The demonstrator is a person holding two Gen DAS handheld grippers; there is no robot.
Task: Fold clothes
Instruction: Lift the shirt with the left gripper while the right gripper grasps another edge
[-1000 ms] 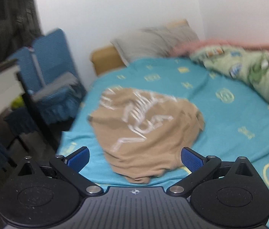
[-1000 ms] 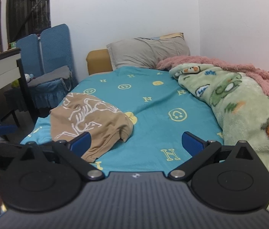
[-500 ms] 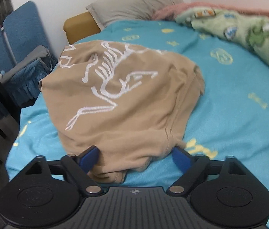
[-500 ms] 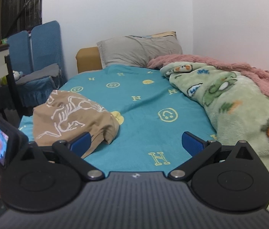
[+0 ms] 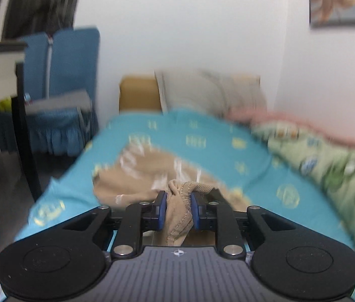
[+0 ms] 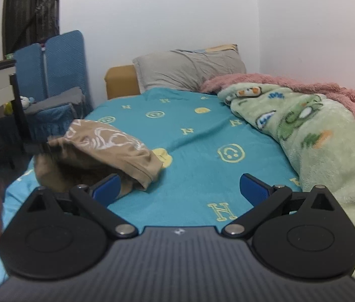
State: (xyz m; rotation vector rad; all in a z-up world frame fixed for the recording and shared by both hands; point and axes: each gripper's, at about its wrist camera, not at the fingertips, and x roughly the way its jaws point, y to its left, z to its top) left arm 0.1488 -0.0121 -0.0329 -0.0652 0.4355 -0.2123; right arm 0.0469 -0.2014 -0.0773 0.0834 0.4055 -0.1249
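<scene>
we are pinching the tan shirt's (image 5: 177,216) near hem in our left gripper (image 5: 177,210), shirt lying ahead on the bed (image 6: 202,136); our right gripper (image 6: 181,188) is spread, shirt lying to its left.

From my right wrist view, the T-shirt (image 6: 107,146) lies on the bed (image 6: 202,136) at ten o'clock, its near edge raised off the sheet — caught in my left gripper (image 5: 176,210). My right gripper (image 6: 180,187) hangs over the near edge, spread wide. The pillow (image 6: 190,69) sits at twelve o'clock behind; the blanket (image 6: 315,130) runs along the right; chairs (image 6: 51,75) stand left of the bed.
</scene>
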